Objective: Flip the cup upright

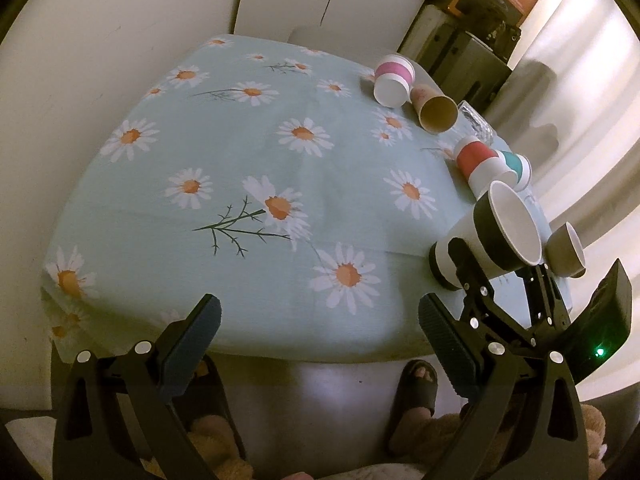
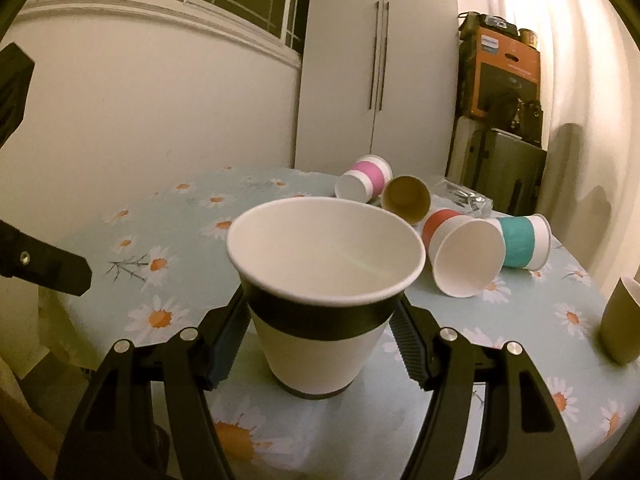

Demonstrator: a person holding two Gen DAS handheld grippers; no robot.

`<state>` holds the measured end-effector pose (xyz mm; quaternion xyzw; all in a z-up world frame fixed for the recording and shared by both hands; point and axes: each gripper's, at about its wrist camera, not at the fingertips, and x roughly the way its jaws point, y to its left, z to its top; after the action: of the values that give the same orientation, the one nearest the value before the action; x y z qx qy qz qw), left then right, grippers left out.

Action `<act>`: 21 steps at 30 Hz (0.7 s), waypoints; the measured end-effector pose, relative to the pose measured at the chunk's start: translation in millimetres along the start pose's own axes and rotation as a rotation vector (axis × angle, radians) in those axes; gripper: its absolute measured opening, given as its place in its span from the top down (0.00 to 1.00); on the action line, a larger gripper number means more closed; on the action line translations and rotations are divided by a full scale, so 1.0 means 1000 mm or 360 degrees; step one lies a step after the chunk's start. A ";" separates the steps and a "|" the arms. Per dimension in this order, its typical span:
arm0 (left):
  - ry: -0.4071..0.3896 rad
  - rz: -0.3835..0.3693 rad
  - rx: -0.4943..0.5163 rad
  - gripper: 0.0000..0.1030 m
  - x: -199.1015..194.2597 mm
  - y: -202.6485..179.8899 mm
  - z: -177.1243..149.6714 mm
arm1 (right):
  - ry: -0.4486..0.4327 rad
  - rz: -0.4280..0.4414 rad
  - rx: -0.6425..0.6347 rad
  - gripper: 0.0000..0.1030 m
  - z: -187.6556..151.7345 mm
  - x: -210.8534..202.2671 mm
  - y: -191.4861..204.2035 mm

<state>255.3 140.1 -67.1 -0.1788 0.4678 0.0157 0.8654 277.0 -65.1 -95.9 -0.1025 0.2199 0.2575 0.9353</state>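
Left wrist view. The left hand-held gripper [image 1: 320,330] hangs off the near edge of the counter [image 1: 224,152], its fingers wide apart and holding nothing. At far right the black-banded cup [image 1: 490,232] stands near the counter's edge, mouth up, with the right hand-held gripper [image 1: 504,276] around its lower body. An olive cup [image 1: 566,252] stands upright just beside it. Further back lie a red-banded cup [image 1: 478,162], a teal-banded cup [image 1: 518,166], a brown cup [image 1: 436,110] and a pink-banded cup [image 1: 394,80], all on their sides.

Right wrist view. The right hand-held gripper [image 2: 318,338] has its two pads pressed against the black-banded cup [image 2: 324,292] at the dark band, clamped on it. The cup's base appears to rest on the daisy-print cloth [image 2: 520,312], though contact cannot be confirmed. The cup is upright, so the flip looks essentially complete.

Risks. If the base is still slightly raised or tilted, opening the fingers could let the light paper cup topple. A withdrawal that snags the wall could drag it off the near edge, or knock the olive cup [image 2: 622,322].
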 end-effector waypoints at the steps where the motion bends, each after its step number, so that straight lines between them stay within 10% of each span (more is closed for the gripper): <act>1: 0.0000 0.0000 -0.0001 0.06 0.000 0.000 0.000 | 0.0013 0.0000 -0.0007 0.23 0.000 -0.001 0.001; 21: -0.0081 0.0005 0.0014 0.06 -0.013 0.004 0.001 | 0.0028 -0.0004 -0.0014 0.05 0.020 -0.069 -0.007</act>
<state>248.1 145.6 -57.6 -0.1738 0.4459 0.0195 0.8779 234.6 -95.0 -45.3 -0.1093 0.2268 0.2564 0.9332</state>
